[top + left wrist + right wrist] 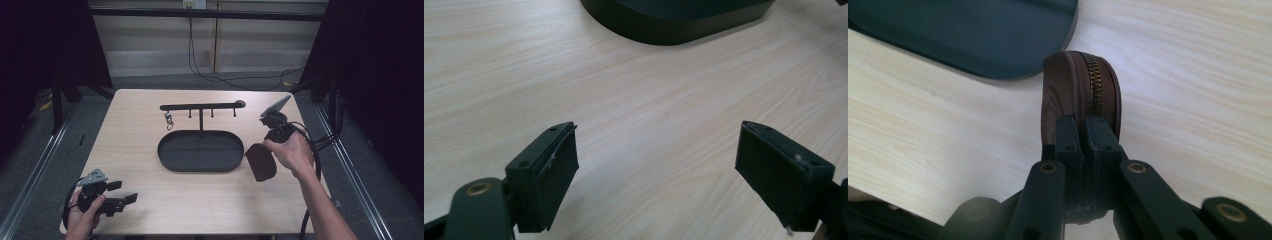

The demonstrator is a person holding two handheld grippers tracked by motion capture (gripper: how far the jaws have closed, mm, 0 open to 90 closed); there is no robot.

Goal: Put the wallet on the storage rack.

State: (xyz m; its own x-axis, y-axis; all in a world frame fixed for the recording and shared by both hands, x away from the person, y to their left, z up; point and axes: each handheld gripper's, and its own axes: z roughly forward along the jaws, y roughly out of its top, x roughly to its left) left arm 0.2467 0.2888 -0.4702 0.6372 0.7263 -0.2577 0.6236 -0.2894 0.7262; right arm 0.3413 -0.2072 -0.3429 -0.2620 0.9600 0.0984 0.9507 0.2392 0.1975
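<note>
Right gripper [1083, 135] pinches brown zip pouch [1080, 92] at frame centre, by black oval tray [963, 35]. Looks light, soft; best held at the zipper seam. Left gripper [656, 175] wide, empty.

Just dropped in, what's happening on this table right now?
A person works with a gripper in each hand. The right gripper is shut on a brown zipped pouch, holding it just right of the dark oval tray. The left gripper is open with nothing between its fingers, low over the near left corner of the table. A hook rack stands behind the tray.
</note>
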